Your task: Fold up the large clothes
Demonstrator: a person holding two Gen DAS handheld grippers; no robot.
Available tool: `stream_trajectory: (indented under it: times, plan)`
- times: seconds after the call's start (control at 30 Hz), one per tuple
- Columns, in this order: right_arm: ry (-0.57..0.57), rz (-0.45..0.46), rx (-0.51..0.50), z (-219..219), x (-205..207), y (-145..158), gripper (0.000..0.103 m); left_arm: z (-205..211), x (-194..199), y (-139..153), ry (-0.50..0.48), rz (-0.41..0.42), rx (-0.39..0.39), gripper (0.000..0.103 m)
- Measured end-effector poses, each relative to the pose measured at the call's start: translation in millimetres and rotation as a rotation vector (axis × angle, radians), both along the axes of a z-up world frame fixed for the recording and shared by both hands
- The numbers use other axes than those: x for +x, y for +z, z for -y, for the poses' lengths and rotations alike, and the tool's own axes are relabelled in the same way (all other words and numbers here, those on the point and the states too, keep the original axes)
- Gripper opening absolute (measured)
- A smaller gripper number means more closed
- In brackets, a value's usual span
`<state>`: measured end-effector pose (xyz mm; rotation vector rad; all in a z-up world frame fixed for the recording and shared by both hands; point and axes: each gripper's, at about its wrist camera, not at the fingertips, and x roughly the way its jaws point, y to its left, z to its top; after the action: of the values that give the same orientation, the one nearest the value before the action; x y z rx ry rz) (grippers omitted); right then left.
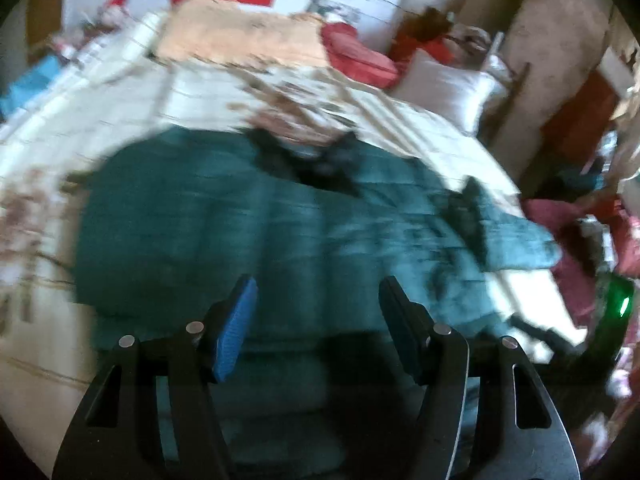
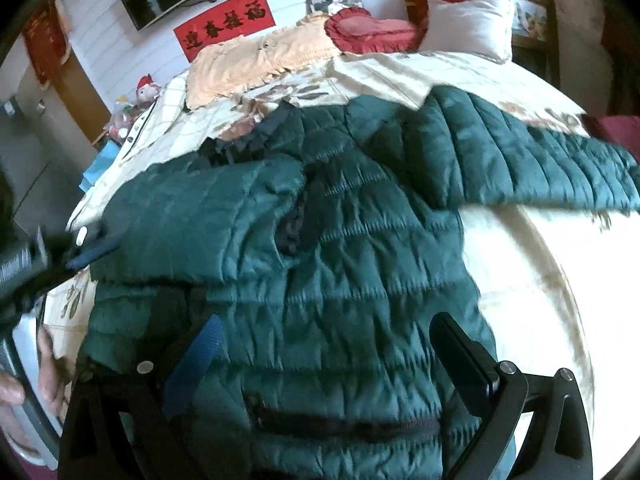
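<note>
A dark green quilted jacket (image 1: 240,220) lies spread on the bed, with its black collar at the far end. In the right wrist view the jacket (image 2: 360,280) has one sleeve (image 2: 200,220) folded across its chest, while the other sleeve (image 2: 520,160) stretches out to the right. My left gripper (image 1: 318,312) is open above the jacket's lower part, with nothing between its blue pads. It also shows at the left edge of the right wrist view, where the left gripper (image 2: 92,248) sits by the folded sleeve's cuff. My right gripper (image 2: 332,360) stands wide open over the hem.
The cream floral bed sheet (image 2: 520,280) surrounds the jacket. A peach blanket (image 2: 256,60), a red pillow (image 2: 372,28) and a white pillow (image 2: 472,24) lie at the bed's far end. A person's hand (image 2: 48,364) shows at lower left. Red clutter (image 1: 560,220) sits beside the bed.
</note>
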<state>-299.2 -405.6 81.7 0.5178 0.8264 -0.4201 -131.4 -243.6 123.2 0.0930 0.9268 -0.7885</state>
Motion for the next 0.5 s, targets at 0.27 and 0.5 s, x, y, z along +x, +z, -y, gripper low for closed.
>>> stream_trajectory:
  times: [0.27,0.5]
  plan:
    - [0.029,-0.042,0.067,18,65,-13,0.103,-97,42,-8,0.25,0.031,0.056,0.064]
    - [0.074,0.001,0.149,17,93,-30,0.034,-151,64,-19,0.414,-0.014,0.052,0.064]
